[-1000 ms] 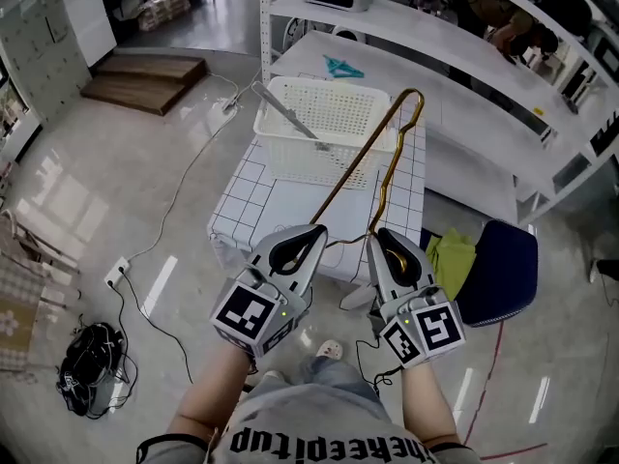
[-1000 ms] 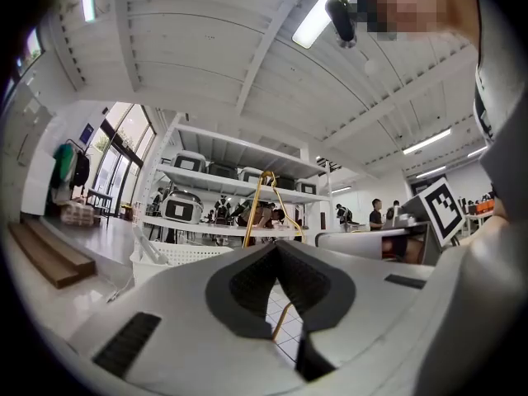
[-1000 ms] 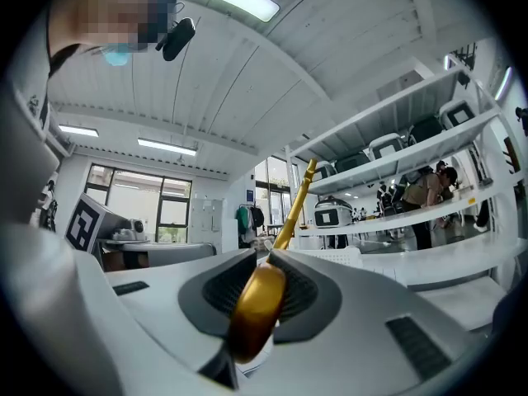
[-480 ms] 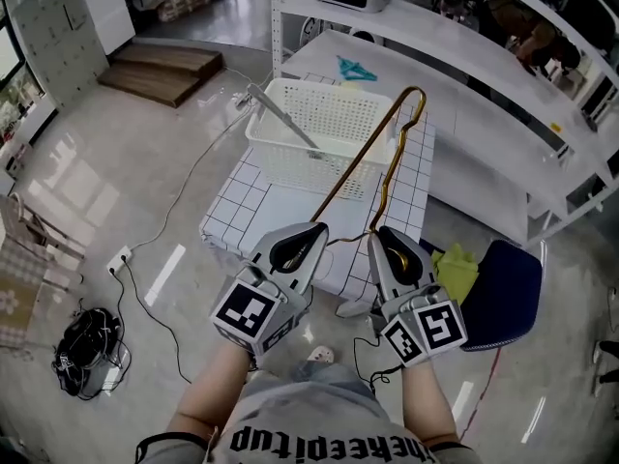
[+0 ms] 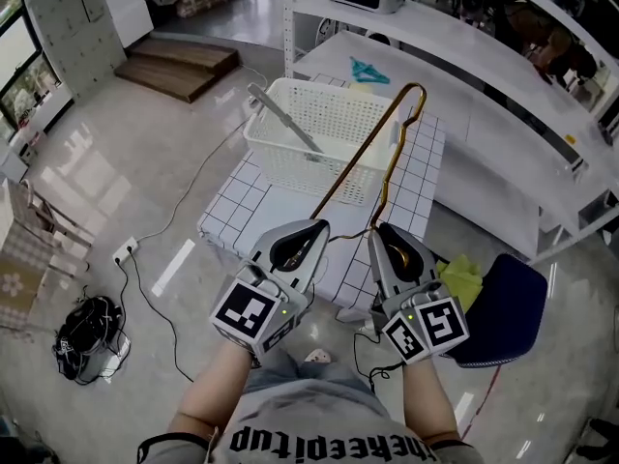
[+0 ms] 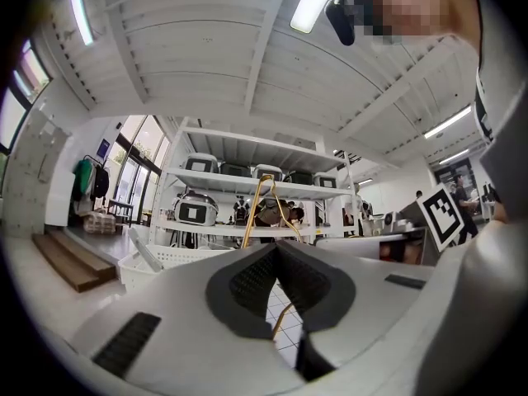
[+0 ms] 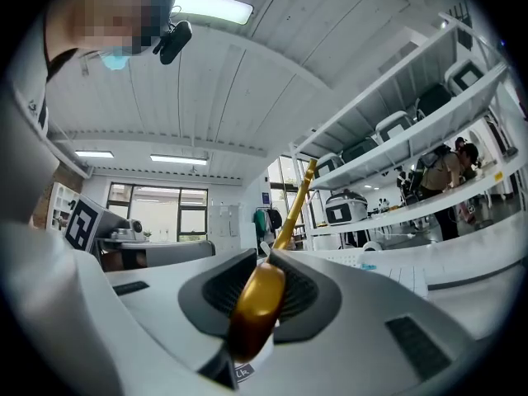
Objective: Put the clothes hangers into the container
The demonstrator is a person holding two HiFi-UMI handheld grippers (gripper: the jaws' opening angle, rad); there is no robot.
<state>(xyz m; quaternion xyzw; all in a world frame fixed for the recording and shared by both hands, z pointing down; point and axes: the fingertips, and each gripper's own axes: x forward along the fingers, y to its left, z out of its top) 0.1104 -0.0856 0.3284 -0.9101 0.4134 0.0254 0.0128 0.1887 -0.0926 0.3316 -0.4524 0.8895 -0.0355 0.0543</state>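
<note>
A gold clothes hanger (image 5: 363, 153) is held up in the air between both grippers, its hook end (image 5: 421, 95) standing over the white basket (image 5: 280, 162). My right gripper (image 5: 382, 232) is shut on the hanger's thick gold end (image 7: 260, 299). My left gripper (image 5: 319, 225) is shut on the thin gold wire, which shows above the pads (image 6: 262, 200) and below them. The basket stands on a white gridded table (image 5: 261, 206) ahead of me. A grey hanger (image 5: 285, 119) leans over the basket's left rim.
A teal hanger (image 5: 368, 69) lies on the long white shelf table (image 5: 484, 133) behind the basket. A blue chair (image 5: 503, 303) with a yellow-green cloth (image 5: 459, 274) stands at the right. Cables and a black bundle (image 5: 87, 351) lie on the floor at the left; wooden steps (image 5: 184, 66) at the far left.
The head view has swung a little, so the floor and steps slide right. Both grippers keep the same hold on the gold hanger and stay in place relative to each other.
</note>
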